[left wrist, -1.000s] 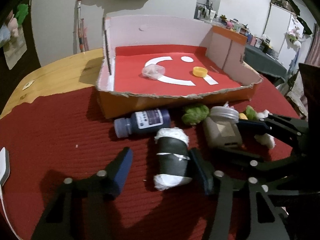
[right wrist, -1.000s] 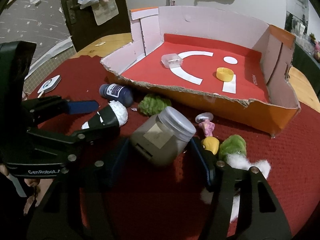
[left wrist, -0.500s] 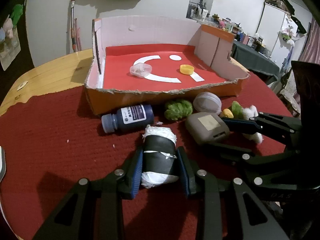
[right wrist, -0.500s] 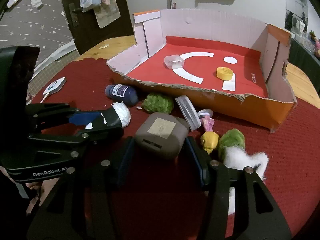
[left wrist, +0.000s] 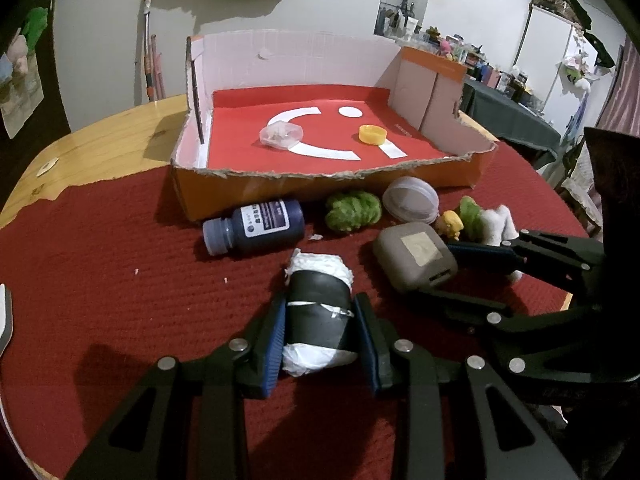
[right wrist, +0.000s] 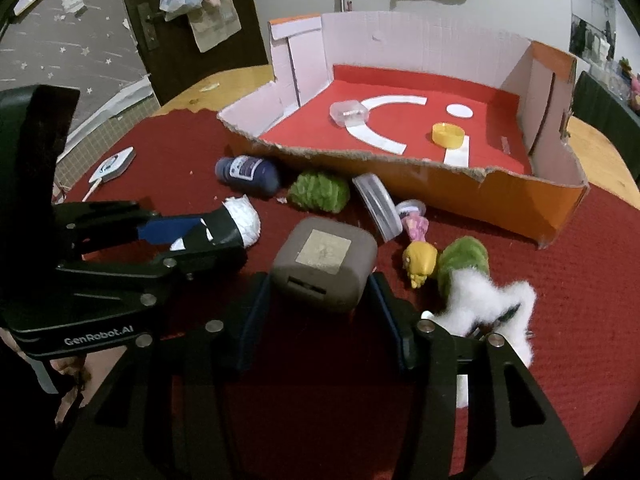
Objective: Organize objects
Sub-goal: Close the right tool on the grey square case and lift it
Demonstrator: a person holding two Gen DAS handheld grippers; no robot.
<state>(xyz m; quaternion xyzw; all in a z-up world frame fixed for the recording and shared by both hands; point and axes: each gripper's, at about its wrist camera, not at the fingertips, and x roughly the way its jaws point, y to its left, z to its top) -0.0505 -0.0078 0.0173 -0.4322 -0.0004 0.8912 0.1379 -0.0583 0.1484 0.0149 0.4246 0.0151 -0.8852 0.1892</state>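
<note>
On the red cloth [left wrist: 100, 280], at 6 o'clock in the left wrist view, the left gripper [left wrist: 320, 336] has its blue pads pressed on both sides of a black roll [left wrist: 318, 312] w/ white crumpled ends; the roll lies lengthwise between the fingers, nearly closed on it. At 3 o'clock from it the right gripper [right wrist: 320, 292] has closed on a grey jar [right wrist: 324, 264], lying on its side w/ the square base label facing the camera; both pads touch its sides. The jar's clear lid end [right wrist: 378, 206] points toward 12 o'clock, just beside a small pink toy [right wrist: 414, 224].

Around these: a dark blue bottle [left wrist: 256, 226] w/ white label lies on its side at 11 o'clock from the roll, close to the box front. A green fuzzy ball [left wrist: 352, 210] sits between bottle and jar lid. At 2 o'clock from the jar are a yellow figure [right wrist: 418, 260] and a green-and-white plush [right wrist: 472, 280], touching each other.

Further out at 12 o'clock stands a torn cardboard box [left wrist: 320, 188], orange outside, red floor w/ white shapes. Inside it: a clear plastic cup [left wrist: 280, 136] on its side and a yellow cap [left wrist: 372, 134], well apart. A white card [right wrist: 112, 164] lies on the cloth at 10 o'clock in the right wrist view. Wooden table [left wrist: 100, 144] shows past the cloth edge.
</note>
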